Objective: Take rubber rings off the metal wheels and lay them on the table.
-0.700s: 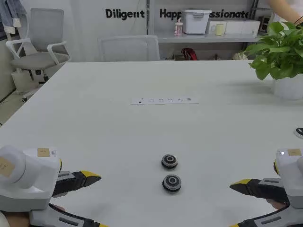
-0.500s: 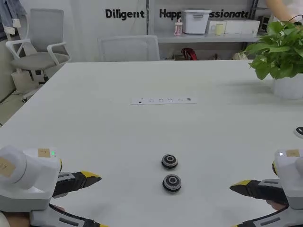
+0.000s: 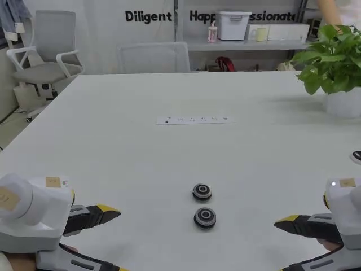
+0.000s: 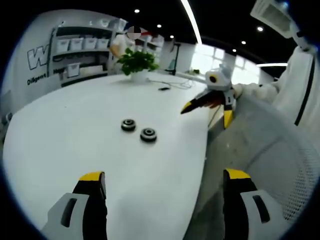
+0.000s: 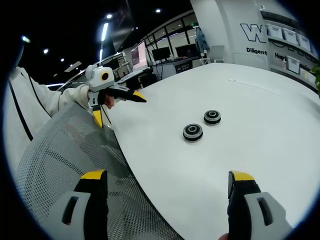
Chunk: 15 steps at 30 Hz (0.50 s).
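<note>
Two metal wheels with black rubber rings lie flat on the white table (image 3: 141, 147), close to its near edge. One is the far wheel (image 3: 202, 192) (image 4: 128, 125) (image 5: 212, 117). Just in front of it is the near wheel (image 3: 205, 218) (image 4: 148, 134) (image 5: 192, 132). My left gripper (image 3: 115, 241) (image 4: 164, 175) (image 5: 107, 92) hovers open at the near left, well apart from the wheels. At the near right my right gripper (image 3: 277, 246) (image 5: 162, 175) (image 4: 210, 97) is also open. Neither gripper holds anything.
A potted plant (image 3: 341, 84) stands at the far right of the table. A flat socket strip (image 3: 196, 119) lies across the middle. A small dark object (image 3: 356, 157) sits at the right edge. Grey chairs (image 3: 153, 56) stand beyond the far edge. A mesh chair back (image 5: 75, 160) is near the grippers.
</note>
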Motion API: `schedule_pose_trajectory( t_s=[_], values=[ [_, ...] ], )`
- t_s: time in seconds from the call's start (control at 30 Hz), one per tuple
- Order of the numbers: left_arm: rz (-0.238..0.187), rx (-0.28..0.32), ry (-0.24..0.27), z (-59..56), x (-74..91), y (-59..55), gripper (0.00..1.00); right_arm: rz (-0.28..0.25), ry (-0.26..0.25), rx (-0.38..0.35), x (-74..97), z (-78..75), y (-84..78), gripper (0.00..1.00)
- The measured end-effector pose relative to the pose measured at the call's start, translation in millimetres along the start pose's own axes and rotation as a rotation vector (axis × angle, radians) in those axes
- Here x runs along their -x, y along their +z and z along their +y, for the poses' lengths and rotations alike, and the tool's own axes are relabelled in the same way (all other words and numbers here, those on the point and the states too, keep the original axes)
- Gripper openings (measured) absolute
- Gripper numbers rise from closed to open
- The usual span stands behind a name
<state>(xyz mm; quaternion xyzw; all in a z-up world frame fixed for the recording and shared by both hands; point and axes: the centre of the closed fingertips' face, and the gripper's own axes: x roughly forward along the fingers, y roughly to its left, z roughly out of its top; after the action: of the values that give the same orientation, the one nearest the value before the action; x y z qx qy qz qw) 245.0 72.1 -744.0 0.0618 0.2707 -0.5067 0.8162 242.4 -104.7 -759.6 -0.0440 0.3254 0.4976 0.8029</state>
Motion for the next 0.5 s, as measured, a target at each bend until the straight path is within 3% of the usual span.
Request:
schedule_pose_trajectory(
  t_s=[0.5],
  values=[
    [-0.021,0.003,0.015,1.9,1.4,2.9,0.99,-0.003,-0.022,-0.010,0.9,-3.4,-1.1,0.96]
  ],
)
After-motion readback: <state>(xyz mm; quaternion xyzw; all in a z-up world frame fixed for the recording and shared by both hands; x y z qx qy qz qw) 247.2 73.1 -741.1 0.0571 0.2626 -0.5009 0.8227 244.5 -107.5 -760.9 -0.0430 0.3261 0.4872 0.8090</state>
